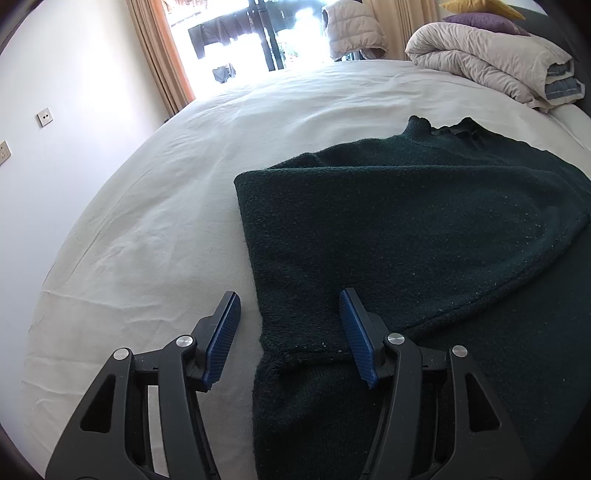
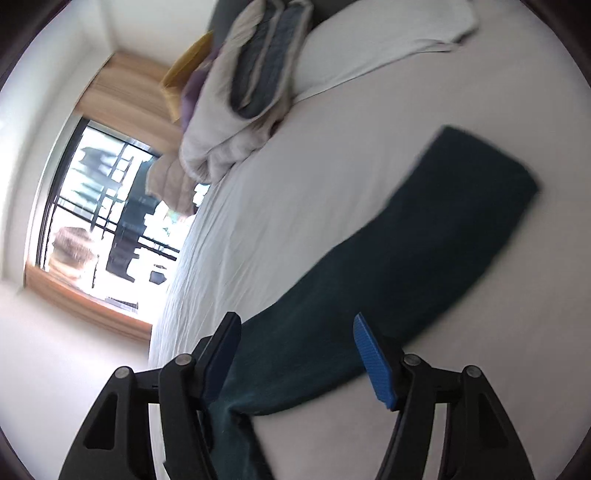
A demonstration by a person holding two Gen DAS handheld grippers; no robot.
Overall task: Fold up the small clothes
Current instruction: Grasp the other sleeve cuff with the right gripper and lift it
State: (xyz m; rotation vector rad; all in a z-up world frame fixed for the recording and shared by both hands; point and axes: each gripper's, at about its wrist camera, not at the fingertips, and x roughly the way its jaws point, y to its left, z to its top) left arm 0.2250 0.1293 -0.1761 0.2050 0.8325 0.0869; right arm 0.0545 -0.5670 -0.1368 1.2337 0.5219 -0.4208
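A dark green knitted sweater [image 1: 406, 229] lies flat on the white bed [image 1: 166, 221], neck toward the far side. One sleeve is folded across its body, with the cuff close to me. My left gripper [image 1: 288, 295] hovers open over that cuff; its blue pads [image 1: 354, 332] do not press the knit. The right wrist view is tilted and blurred. In it the other sleeve [image 2: 443, 240] stretches straight out over the sheet [image 2: 295, 184]. My right gripper [image 2: 295, 318] stands open above the near part of that sleeve, with nothing held.
A folded beige duvet [image 1: 491, 62] with purple and yellow pillows sits at the bed's far right corner. A window [image 1: 251, 33] with tan curtains is beyond the bed, and a white wall [image 1: 66, 92] runs along the left. A white cloth [image 2: 388, 37] lies near the duvet.
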